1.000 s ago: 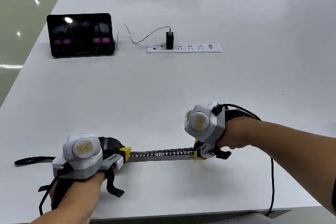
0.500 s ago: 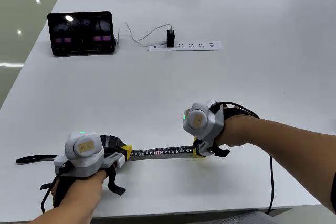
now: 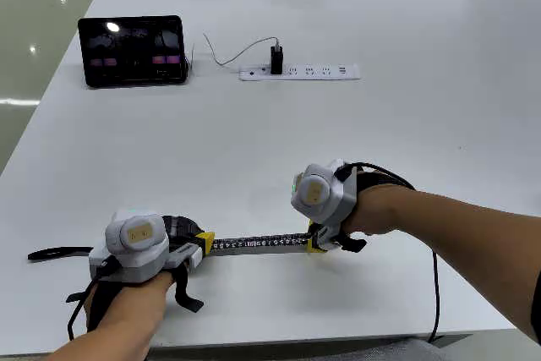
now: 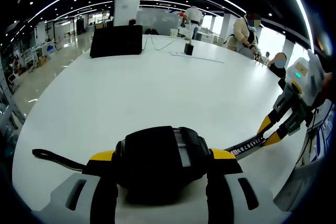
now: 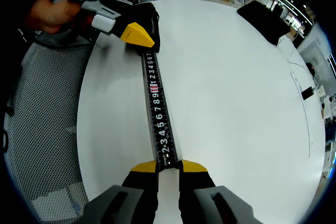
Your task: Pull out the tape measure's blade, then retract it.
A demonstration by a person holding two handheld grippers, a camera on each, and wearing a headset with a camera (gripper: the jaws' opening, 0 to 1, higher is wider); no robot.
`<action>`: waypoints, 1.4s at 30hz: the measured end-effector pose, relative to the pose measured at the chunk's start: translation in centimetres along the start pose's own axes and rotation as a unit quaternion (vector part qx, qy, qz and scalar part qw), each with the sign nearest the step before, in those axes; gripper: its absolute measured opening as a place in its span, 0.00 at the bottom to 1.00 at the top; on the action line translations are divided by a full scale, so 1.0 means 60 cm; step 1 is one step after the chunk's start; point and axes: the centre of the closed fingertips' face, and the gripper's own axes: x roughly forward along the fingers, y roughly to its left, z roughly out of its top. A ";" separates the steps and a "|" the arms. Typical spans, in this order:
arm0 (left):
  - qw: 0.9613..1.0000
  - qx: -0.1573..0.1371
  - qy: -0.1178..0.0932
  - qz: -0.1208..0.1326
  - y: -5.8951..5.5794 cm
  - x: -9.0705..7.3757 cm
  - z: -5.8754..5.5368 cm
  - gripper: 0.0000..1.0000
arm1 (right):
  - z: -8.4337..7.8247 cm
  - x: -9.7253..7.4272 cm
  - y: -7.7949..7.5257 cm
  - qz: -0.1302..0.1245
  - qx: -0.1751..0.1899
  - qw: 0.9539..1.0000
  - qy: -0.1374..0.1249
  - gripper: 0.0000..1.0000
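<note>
The left gripper (image 4: 164,157) is clamped around the black tape measure case (image 4: 155,148), which sits near the front edge of the white table (image 3: 254,141). The right gripper (image 5: 168,167) is closed on the end of the blade (image 5: 156,103), which lies stretched flat on the table between both grippers. Far behind stand a tablet (image 3: 133,38) and a power strip (image 3: 300,72).

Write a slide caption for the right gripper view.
Right gripper pinches the end of the tape blade while the left gripper holds the case.
</note>
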 end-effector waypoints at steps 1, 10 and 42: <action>1.000 0.000 0.000 0.000 0.000 0.000 0.000 0.64 | 0.001 0.000 0.000 0.000 0.001 1.000 0.000 0.11; 1.000 -0.001 0.001 -0.001 -0.001 -0.001 0.000 0.64 | 0.006 0.002 0.001 0.002 -0.001 1.000 0.003 0.11; 1.000 -0.002 0.007 -0.001 0.002 0.002 -0.001 0.64 | 0.030 0.012 0.002 -0.002 0.008 1.000 0.007 0.11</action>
